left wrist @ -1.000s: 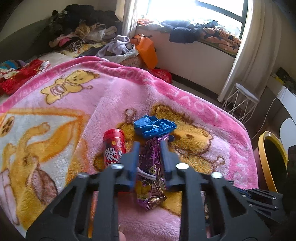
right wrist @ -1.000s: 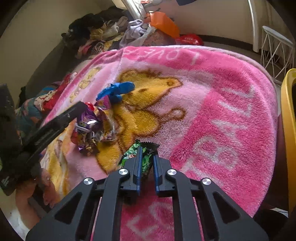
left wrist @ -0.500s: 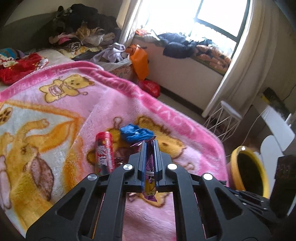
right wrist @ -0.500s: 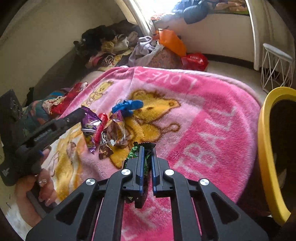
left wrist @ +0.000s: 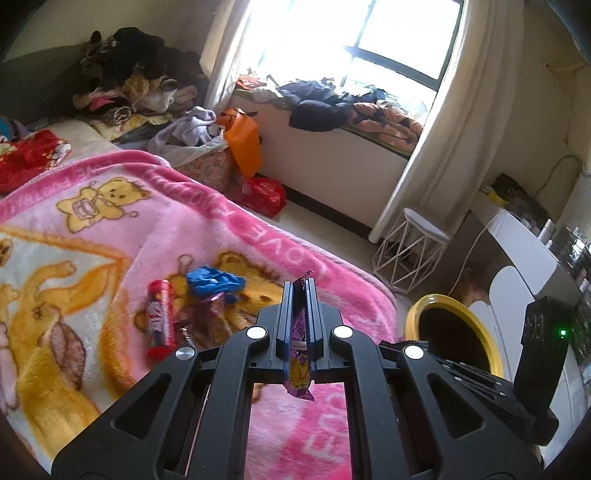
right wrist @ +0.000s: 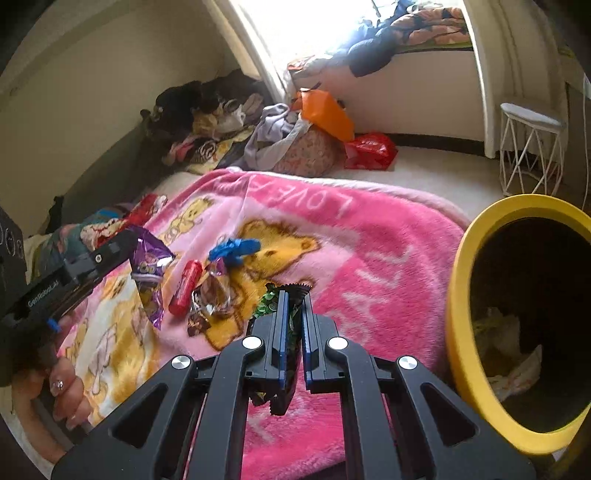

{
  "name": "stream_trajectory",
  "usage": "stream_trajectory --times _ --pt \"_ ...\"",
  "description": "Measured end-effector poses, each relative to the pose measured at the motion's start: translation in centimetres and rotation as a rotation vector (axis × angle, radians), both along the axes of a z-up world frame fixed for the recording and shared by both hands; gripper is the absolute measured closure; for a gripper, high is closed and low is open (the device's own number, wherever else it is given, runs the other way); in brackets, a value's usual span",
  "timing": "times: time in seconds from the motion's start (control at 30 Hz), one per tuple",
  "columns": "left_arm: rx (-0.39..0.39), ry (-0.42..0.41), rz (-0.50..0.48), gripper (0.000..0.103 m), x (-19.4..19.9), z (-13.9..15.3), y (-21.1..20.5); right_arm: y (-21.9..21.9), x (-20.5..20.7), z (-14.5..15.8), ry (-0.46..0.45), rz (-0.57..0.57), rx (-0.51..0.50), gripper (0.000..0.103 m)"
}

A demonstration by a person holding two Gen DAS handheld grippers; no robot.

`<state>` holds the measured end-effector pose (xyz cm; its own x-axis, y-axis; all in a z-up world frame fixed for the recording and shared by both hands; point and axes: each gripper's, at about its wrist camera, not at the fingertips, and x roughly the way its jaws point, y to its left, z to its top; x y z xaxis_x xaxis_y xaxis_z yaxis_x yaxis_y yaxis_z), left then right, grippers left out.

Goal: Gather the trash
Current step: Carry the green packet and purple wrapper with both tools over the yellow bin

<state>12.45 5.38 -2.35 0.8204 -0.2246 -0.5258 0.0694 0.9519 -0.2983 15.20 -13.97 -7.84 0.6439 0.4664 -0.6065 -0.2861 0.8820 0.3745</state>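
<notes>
You are lifting both catches off the blanket: the left gripper, jaws now closed on the purple wrapper, and the right gripper, clamping the green wrapper, are rising toward the yellow bin.

This is a lived-in bedroom in a home. A bed covered by a pink fleece blanket printed with cartoon bears fills most of the view, with heaps of clothes piled at its far end and more clothes strewn along the ledge under a bright window hung with pale curtains. On the floor beside the bed stand a small white wire stool, a yellow-rimmed bin, and orange and red shopping bags.
</notes>
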Motion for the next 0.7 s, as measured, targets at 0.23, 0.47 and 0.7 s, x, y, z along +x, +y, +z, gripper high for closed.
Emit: stream_trajectory --times 0.23,0.47,0.7 --pt "0.004 -0.022 -0.040 0.100 -0.5 0.7 -2.2 -2.2 -0.6 1.0 -0.035 -0.047 0.000 0.096" --pt "0.018 -0.043 -0.071 0.100 -1.0 1.4 -4.3 -4.7 -1.1 1.8 -0.062 -0.095 0.008 0.097" --pt "0.019 -0.058 -0.101 0.100 -1.4 2.0 -5.8 -7.3 -1.4 2.6 -0.089 -0.156 0.015 0.097"
